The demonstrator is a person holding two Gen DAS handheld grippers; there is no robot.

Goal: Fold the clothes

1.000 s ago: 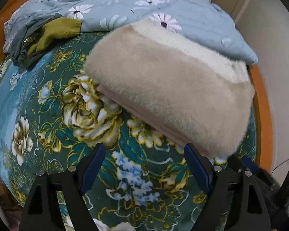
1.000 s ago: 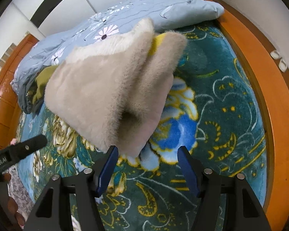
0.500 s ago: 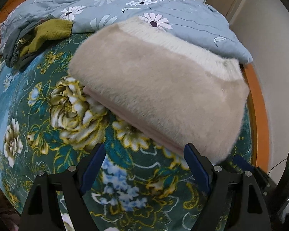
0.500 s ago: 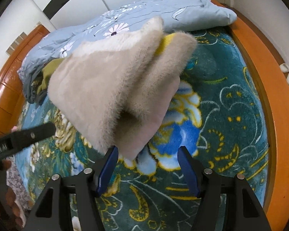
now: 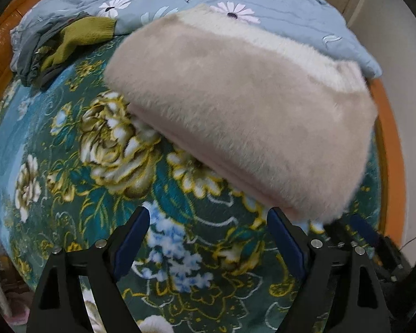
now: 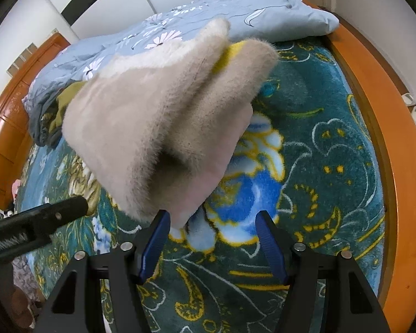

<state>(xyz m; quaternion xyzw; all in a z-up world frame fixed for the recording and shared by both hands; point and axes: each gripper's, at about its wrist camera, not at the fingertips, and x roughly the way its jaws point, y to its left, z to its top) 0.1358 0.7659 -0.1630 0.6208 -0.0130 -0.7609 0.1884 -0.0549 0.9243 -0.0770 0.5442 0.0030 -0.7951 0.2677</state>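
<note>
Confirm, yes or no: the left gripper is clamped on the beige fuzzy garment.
No. The left gripper stands open over the floral blanket, with the beige fuzzy garment beyond its fingertips and nothing between them.

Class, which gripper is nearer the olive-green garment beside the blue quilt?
Left. The left gripper sits on the olive-green garment's side; the right gripper is across the folded beige sweater.

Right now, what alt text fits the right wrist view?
A folded beige fleece lies on a teal floral blanket, just ahead of the open right gripper. A blue quilt lies behind it.
</note>
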